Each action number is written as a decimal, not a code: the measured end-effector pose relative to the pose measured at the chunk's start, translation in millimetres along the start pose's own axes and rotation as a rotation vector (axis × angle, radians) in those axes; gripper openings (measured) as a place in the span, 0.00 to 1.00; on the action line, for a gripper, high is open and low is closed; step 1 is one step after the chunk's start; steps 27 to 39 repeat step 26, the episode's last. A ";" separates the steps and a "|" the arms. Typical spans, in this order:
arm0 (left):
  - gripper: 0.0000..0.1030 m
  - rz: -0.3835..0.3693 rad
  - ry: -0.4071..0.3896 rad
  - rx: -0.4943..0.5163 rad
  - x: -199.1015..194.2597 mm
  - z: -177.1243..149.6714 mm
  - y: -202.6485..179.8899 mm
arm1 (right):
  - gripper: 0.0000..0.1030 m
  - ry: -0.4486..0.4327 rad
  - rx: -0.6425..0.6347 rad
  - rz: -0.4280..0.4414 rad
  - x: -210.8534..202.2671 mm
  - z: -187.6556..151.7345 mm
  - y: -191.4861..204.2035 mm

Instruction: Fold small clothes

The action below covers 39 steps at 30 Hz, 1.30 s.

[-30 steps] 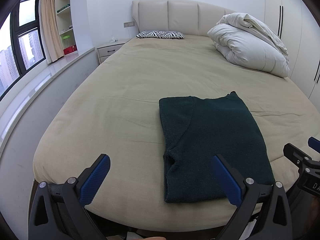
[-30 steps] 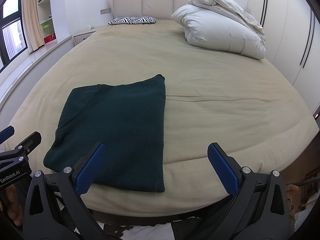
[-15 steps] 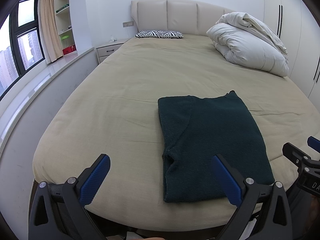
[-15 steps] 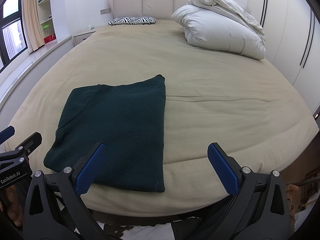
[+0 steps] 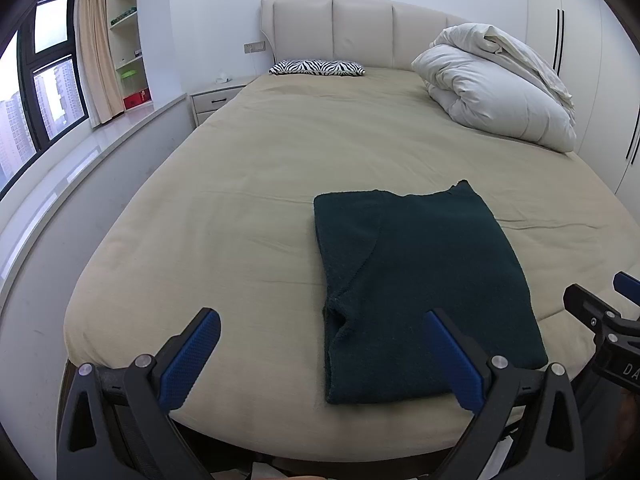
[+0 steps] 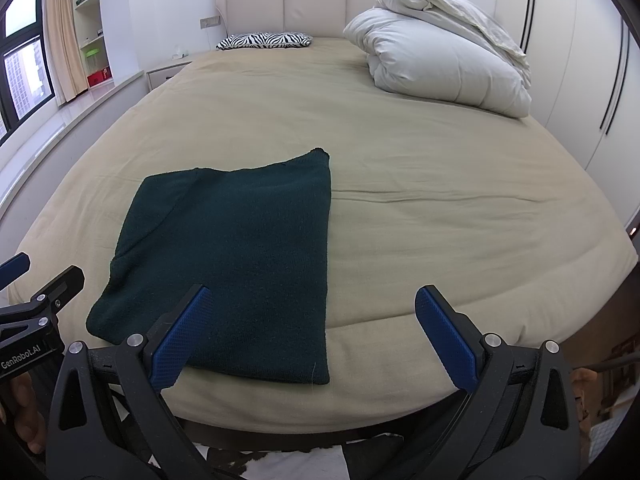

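Note:
A dark green knit garment [image 5: 420,280] lies folded in a flat rectangle near the foot of the bed [image 5: 280,152]; the right wrist view shows the garment [image 6: 240,248] at lower left. My left gripper [image 5: 320,360] hovers open just short of the bed's near edge, its right finger over the garment's near corner. My right gripper [image 6: 312,336] is open too, held off the bed's foot edge, with its left finger in front of the garment's near edge. Neither holds anything.
A rolled white duvet [image 5: 496,88] sits at the far right of the bed, a zebra-print pillow [image 5: 316,68] by the headboard. A nightstand [image 5: 216,100] and window ledge [image 5: 60,176] run along the left; wardrobe doors [image 6: 580,60] stand right.

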State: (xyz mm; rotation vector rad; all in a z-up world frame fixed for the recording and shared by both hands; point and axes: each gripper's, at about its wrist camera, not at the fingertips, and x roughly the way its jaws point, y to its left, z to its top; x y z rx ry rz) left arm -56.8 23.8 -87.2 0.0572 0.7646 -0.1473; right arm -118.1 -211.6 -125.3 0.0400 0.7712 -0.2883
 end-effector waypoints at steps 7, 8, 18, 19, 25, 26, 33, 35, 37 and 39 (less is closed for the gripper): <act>1.00 -0.004 0.001 0.002 0.4 0.4 1.0 | 1.00 0.000 0.000 -0.001 -0.2 -0.2 0.4; 1.00 -0.004 0.001 0.002 0.4 0.5 1.2 | 1.00 0.000 0.001 -0.001 -0.3 -0.3 0.6; 1.00 -0.005 0.002 0.003 0.2 0.5 1.8 | 1.00 0.000 0.001 -0.001 -0.5 -0.6 1.3; 1.00 -0.005 0.002 0.002 0.2 0.6 1.9 | 1.00 0.001 0.001 -0.002 -0.5 -0.6 1.3; 1.00 -0.012 0.002 -0.006 0.5 0.1 5.8 | 1.00 0.006 0.000 0.001 1.8 -1.6 0.7; 1.00 -0.011 0.002 -0.005 0.4 0.2 6.5 | 1.00 0.006 0.001 0.002 1.8 -1.6 0.7; 1.00 -0.011 0.002 -0.005 0.4 0.2 6.5 | 1.00 0.006 0.001 0.002 1.8 -1.6 0.7; 1.00 -0.011 0.002 -0.005 0.4 0.2 6.5 | 1.00 0.006 0.001 0.002 1.8 -1.6 0.7; 1.00 -0.011 0.002 -0.005 0.4 0.2 6.5 | 1.00 0.006 0.001 0.002 1.8 -1.6 0.7; 1.00 -0.011 0.002 -0.005 0.4 0.2 6.5 | 1.00 0.006 0.001 0.002 1.8 -1.6 0.7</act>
